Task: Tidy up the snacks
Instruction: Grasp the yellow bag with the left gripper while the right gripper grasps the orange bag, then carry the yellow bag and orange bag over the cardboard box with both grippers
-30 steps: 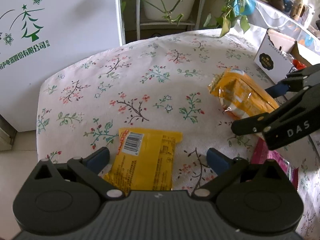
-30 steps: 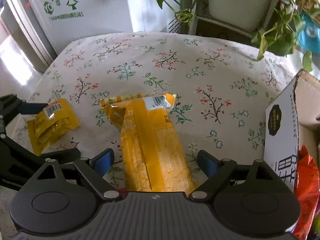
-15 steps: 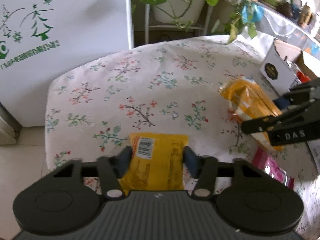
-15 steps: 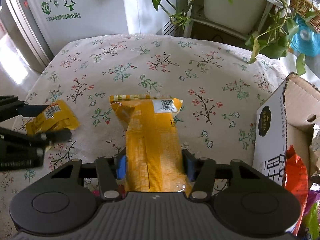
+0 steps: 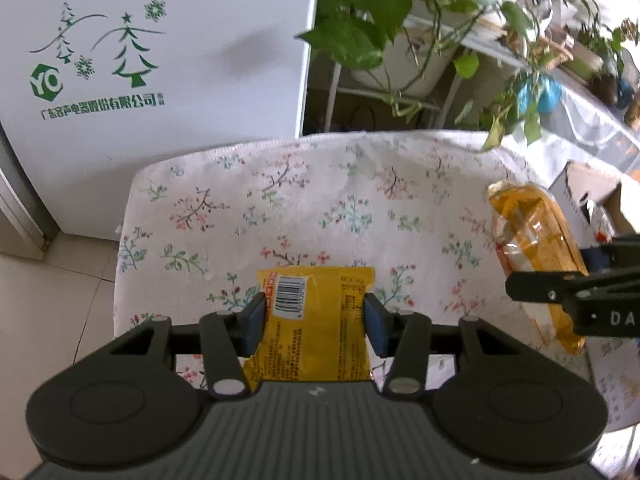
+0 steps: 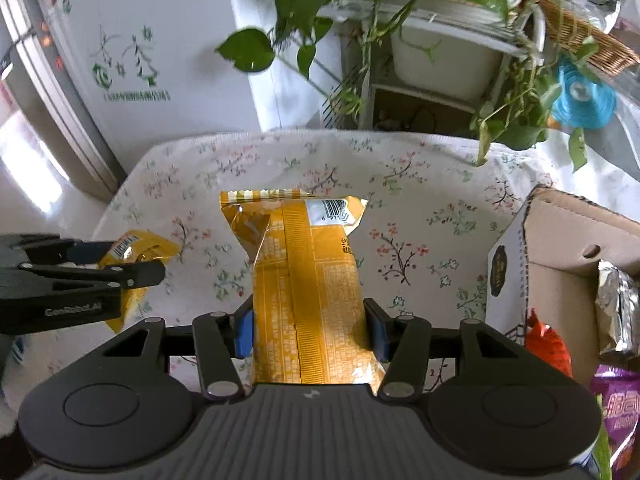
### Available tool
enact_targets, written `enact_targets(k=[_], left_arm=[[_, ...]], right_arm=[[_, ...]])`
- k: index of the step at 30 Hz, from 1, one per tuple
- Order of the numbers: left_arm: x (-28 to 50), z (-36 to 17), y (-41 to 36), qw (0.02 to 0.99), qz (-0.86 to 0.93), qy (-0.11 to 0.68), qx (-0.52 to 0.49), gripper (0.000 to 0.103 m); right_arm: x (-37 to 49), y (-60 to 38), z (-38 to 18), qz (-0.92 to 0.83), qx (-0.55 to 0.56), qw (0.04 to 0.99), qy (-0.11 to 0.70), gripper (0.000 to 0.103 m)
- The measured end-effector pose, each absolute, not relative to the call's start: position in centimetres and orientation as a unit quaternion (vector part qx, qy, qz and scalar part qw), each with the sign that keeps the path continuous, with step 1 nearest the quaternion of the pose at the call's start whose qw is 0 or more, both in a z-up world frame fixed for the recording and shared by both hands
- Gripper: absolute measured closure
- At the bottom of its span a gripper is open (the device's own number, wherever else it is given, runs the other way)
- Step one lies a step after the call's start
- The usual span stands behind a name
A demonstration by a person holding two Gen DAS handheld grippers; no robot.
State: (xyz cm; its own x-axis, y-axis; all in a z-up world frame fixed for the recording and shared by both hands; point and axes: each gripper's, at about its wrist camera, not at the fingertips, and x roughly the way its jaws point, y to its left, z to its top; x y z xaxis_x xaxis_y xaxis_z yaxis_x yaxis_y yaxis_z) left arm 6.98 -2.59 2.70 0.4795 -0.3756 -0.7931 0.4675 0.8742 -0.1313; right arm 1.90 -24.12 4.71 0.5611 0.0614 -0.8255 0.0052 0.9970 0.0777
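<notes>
My left gripper (image 5: 314, 326) is shut on a small yellow snack packet (image 5: 316, 320) with a barcode, held above the floral tablecloth (image 5: 320, 200). My right gripper (image 6: 310, 334) is shut on a long orange-yellow snack bag (image 6: 304, 280), also lifted off the cloth. In the right wrist view the left gripper (image 6: 132, 270) and its small packet (image 6: 138, 244) show at the left. In the left wrist view the long bag (image 5: 532, 240) and the right gripper (image 5: 560, 288) show at the right.
An open cardboard box (image 6: 560, 256) stands at the table's right side, holding a red packet (image 6: 546, 344), a silver packet (image 6: 618, 312) and a purple packet (image 6: 616, 408). A white fridge (image 5: 160, 60) and potted plants (image 5: 400, 20) stand behind the table.
Both grippers closed on their packets and lifted them off the cloth. Both views have risen and now look down from higher.
</notes>
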Motion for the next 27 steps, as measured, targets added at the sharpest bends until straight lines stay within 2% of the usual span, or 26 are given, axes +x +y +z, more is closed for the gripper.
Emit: enact_targets(k=[14,27], left_arm=[[6.4,6.2,-3.9,0.879,-0.246,0.408,0.012,0.054],[4.9,7.2,-7.0,0.877,-0.27,0.397,0.0,0.054]], right_arm=[[-0.7,-26.7,9.5,-0.004,0.072,0.913,0.402,0.043],[-5.5,-32.0,12.3,-0.056,0.122,0.924,0.358,0.043]])
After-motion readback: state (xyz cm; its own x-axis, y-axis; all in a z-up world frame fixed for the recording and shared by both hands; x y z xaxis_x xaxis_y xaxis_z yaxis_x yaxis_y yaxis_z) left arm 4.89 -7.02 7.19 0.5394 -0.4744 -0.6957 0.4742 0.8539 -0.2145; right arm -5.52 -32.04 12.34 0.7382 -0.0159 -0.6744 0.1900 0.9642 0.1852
